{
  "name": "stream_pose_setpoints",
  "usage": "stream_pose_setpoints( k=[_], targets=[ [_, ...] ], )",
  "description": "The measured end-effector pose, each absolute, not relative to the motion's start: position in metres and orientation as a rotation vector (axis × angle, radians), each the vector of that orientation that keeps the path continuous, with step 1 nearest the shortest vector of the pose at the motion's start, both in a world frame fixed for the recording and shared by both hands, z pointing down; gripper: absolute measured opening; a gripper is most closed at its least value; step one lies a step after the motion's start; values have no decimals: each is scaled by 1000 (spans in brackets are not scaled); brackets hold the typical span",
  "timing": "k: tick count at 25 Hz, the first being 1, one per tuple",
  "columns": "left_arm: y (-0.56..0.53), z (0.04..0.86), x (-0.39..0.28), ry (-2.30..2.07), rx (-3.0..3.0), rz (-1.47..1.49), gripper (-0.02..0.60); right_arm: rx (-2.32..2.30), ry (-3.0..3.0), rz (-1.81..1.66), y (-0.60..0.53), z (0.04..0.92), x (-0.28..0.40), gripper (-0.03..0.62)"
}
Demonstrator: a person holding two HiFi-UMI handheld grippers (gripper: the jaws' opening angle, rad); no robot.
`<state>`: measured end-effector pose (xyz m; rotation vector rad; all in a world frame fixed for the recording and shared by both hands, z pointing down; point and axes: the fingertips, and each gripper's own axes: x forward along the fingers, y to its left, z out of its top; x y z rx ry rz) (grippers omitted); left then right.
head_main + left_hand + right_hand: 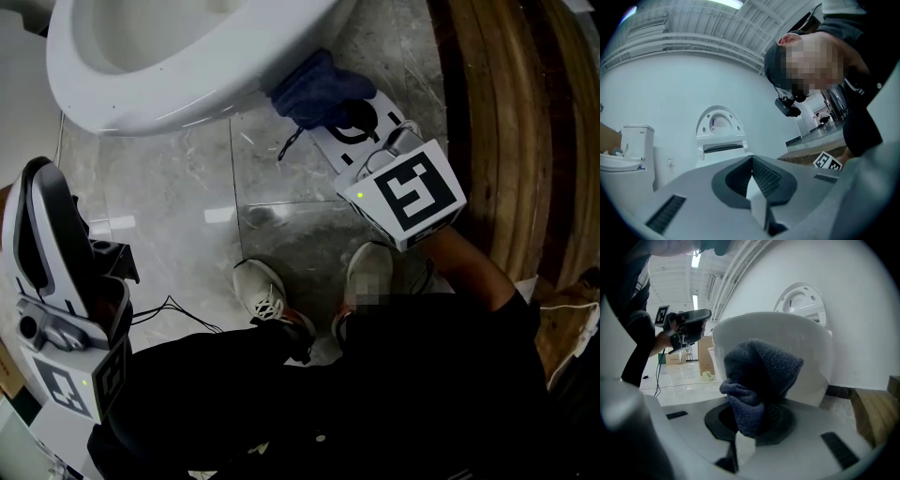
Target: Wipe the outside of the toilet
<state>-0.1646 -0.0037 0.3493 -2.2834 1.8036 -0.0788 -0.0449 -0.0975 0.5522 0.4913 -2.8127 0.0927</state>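
A: Right gripper (752,427)?
B: Jaws clamped on a bunched, knitted blue cloth (759,376). It sits against the smooth, rounded toilet (141,103) bowl, low near the glossy marble floor (187,197).
A: Left gripper (752,180)?
B: Jaws together, empty, well clear of the bowl. Curved wooden step (506,112) close on the right.

Glossy white toilet (141,94) over a grey marble-patterned floor (187,197) streaked with pale veins. The cloth (319,86) is dark blue with a fine looped weave. The right gripper (349,120) is pale grey with black ridged pads, and its marker cube (412,192) is white with bold black square patterns. The left gripper (751,161) is the same pale grey with dark grey ridged pads. Brown wooden boards (506,122) show darker curving stripes. The person's shoes (267,295) are off-white, and the clothing (422,394) is black.
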Motion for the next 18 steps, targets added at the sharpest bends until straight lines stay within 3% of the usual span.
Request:
stream_pose_setpoints(
  k=[18],
  targets=[
    [-5, 350, -163, 1803, -2285, -95, 11, 502, -2726, 222, -110, 633, -49, 43]
  ],
)
